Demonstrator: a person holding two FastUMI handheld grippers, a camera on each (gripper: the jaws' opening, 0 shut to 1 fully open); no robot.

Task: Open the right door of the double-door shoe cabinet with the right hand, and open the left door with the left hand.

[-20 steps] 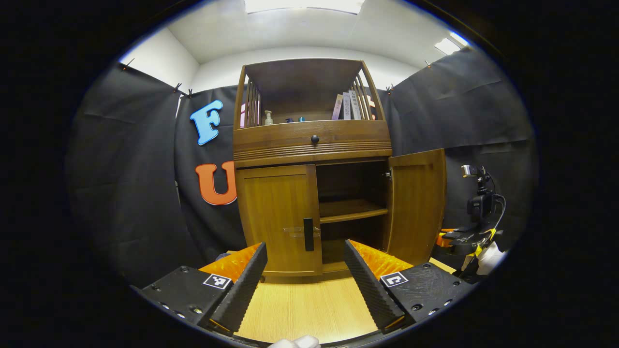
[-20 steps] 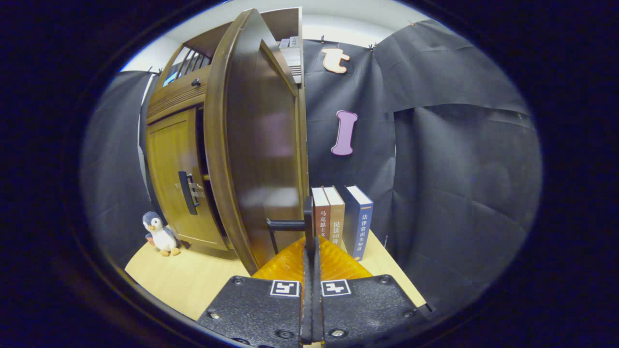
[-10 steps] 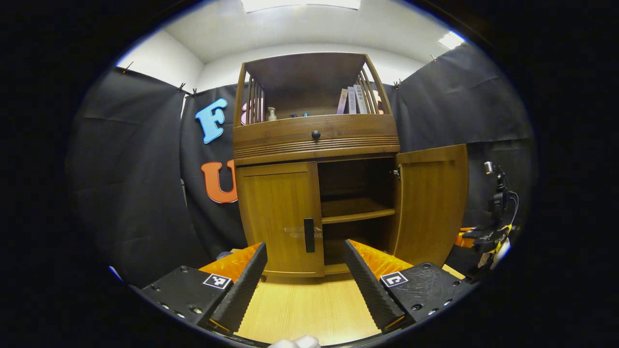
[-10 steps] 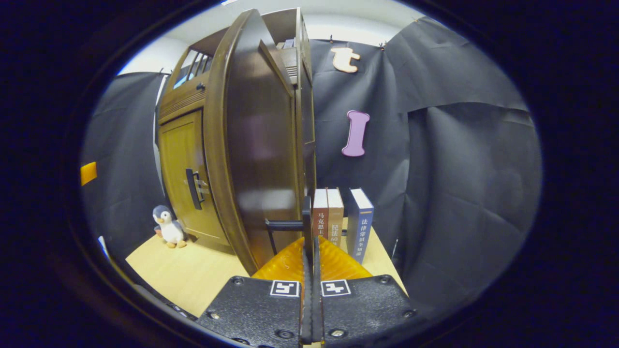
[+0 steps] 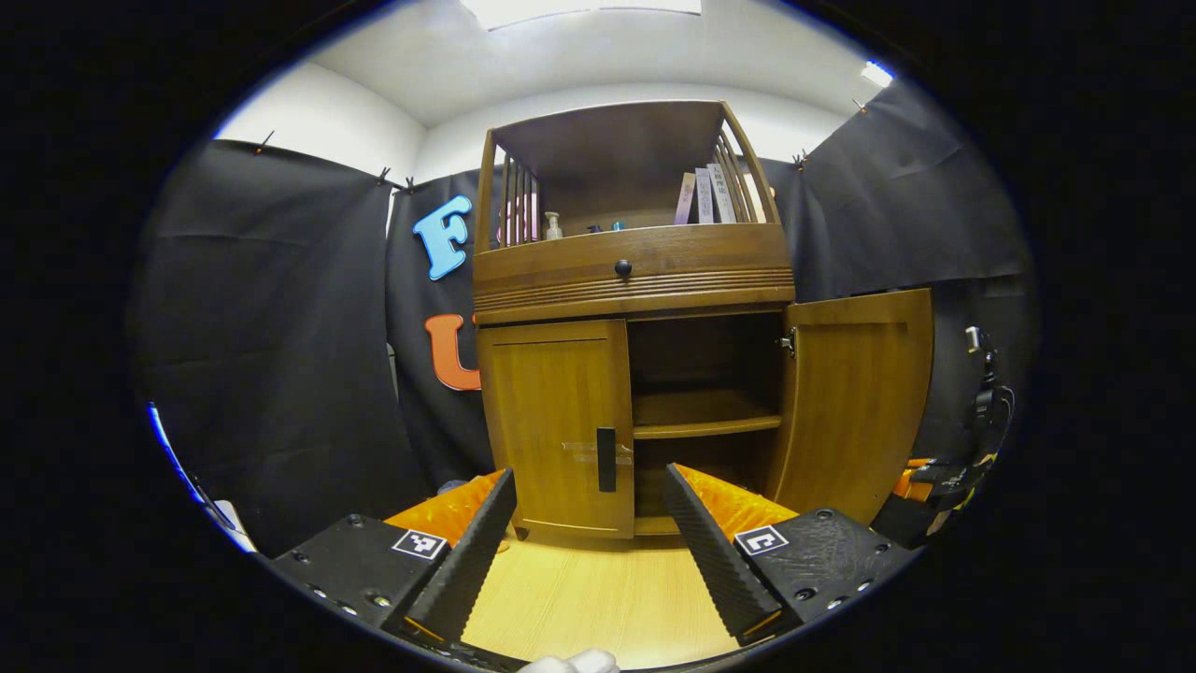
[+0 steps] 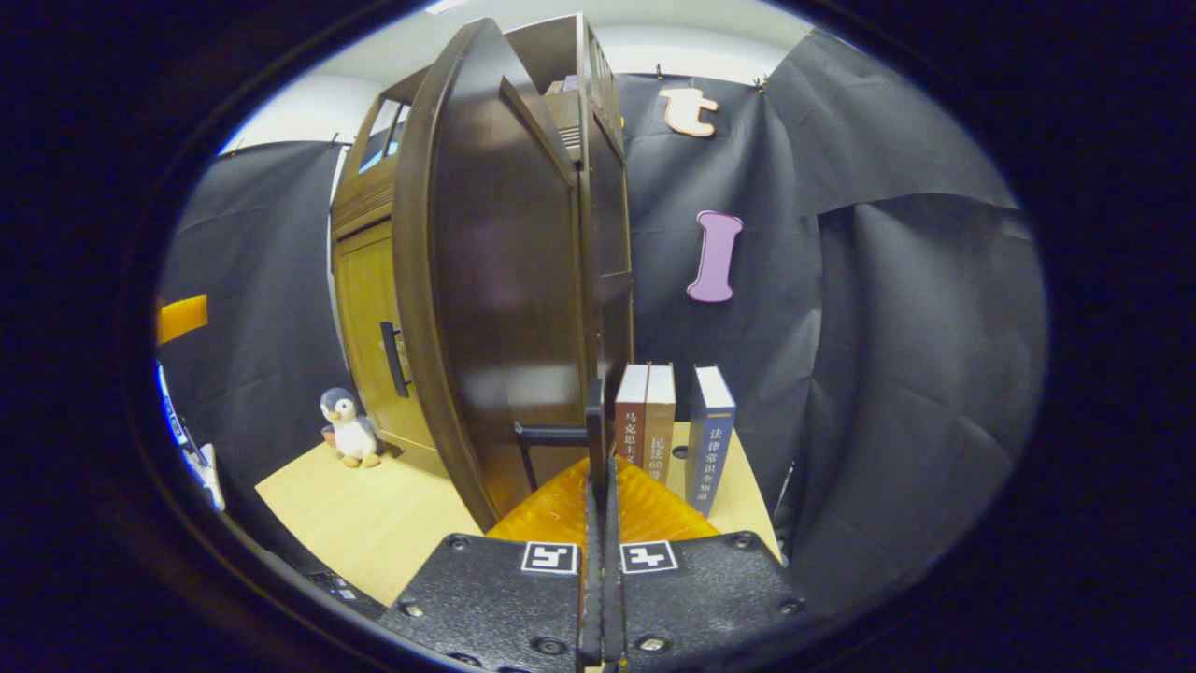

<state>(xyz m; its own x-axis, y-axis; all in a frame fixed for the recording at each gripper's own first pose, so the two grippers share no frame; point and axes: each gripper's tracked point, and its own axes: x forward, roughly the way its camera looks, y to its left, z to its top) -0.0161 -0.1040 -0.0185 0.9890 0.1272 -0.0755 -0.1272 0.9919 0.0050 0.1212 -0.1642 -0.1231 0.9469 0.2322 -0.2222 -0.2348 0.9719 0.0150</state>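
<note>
Brown wood makes up the double-door shoe cabinet (image 5: 633,280), which stands on the pale wooden tabletop (image 5: 598,598) against the black cloth wall. We note, in the left gripper view, a pump bottle (image 5: 553,226) and leaning books (image 5: 705,194) on its open top shelf, and a dark round knob (image 5: 622,268) on the drawer front. The left cabinet door (image 5: 559,425) is closed, its black bar handle (image 5: 606,459) on the inner edge. The right cabinet door (image 5: 864,397) stands swung out, exposing the inner shelf (image 5: 705,414).

In the right gripper view we see three upright hardback books (image 6: 675,430) just beyond the open door, and a small plush penguin (image 6: 352,430) by the cabinet's left corner.

The left gripper (image 5: 590,533) hangs low in front of the closed door, apart from it, fingers spread wide with nothing between them. The right gripper (image 6: 598,467) points along the open door's edge, its fingers pressed together on the black handle (image 6: 589,432) of that door.
</note>
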